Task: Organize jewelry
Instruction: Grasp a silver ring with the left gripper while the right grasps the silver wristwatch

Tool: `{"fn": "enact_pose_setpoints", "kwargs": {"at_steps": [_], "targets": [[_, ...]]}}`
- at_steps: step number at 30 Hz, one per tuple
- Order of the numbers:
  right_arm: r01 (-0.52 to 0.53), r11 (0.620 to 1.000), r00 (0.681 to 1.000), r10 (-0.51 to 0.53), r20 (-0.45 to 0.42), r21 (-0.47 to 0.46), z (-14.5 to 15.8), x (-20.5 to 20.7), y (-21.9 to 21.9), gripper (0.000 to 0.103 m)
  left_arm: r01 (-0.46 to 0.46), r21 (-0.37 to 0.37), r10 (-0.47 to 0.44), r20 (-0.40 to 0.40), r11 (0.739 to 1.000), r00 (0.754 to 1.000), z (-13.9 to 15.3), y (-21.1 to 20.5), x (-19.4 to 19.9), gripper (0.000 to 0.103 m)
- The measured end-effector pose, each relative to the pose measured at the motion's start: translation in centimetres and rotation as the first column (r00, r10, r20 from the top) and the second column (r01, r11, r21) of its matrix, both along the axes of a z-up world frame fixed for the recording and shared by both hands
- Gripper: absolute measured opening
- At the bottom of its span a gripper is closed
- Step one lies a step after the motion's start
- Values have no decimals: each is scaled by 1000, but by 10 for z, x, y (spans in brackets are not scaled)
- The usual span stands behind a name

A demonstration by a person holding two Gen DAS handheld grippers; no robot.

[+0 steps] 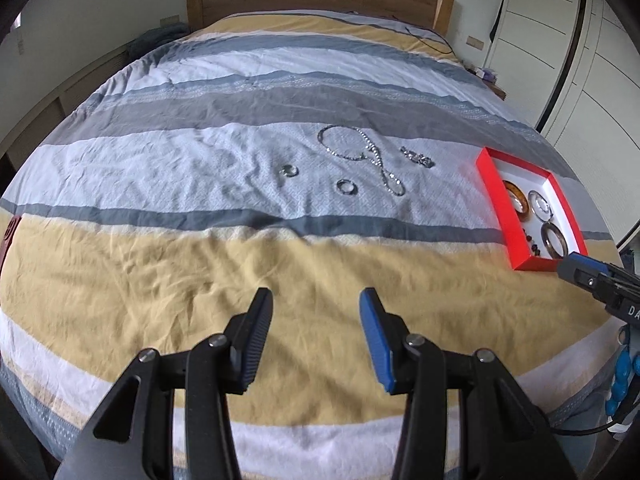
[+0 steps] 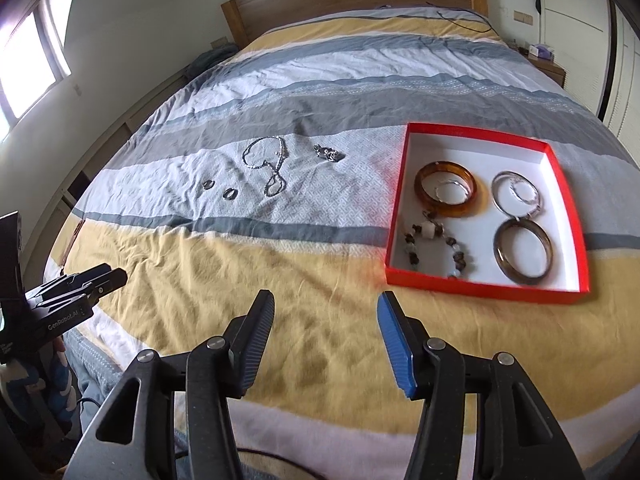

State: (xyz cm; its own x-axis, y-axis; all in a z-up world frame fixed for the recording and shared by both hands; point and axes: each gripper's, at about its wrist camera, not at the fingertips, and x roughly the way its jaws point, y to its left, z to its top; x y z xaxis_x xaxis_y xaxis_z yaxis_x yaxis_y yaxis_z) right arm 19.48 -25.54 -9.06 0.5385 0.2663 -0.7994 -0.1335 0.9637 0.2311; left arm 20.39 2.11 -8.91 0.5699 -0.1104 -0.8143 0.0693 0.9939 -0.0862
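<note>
My left gripper (image 1: pixel 316 300) and right gripper (image 2: pixel 326 304) hover over the striped quilted bed (image 2: pixel 280 280), fingers released, nothing between them. The shallow red cardboard box (image 2: pixel 480 287) near the bed's right edge holds an amber bangle (image 2: pixel 448 194), a dark bangle (image 2: pixel 523 255), a silver hoop (image 2: pixel 516 194) and a beaded bracelet (image 2: pixel 440 248). Left of it, well apart, lie a silver chain necklace (image 2: pixel 266 164), a small silver clump (image 2: pixel 329 154) and two rings (image 2: pixel 218 189). Yellow quilt lies bare ahead.
</note>
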Motion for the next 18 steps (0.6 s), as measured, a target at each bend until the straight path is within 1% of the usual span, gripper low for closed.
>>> {"fn": "enact_pose_setpoints", "kwargs": {"at_steps": [5, 10, 13, 18], "targets": [[-27, 1000, 1000, 27, 7, -4, -3, 44, 5, 56, 54, -32, -53, 13, 998, 998, -9, -7, 48, 43], [-54, 998, 998, 55, 12, -10, -7, 94, 10, 56, 105, -69, -106, -9, 992, 994, -28, -18, 97, 43], [-73, 997, 997, 73, 4, -5, -12, 123, 13, 59, 130, -69, -132, -25, 989, 991, -41, -25, 120, 43], [-103, 995, 994, 103, -31, 0, -26, 163, 19, 59, 126, -62, -129, -56, 990, 990, -62, -27, 147, 43]]}}
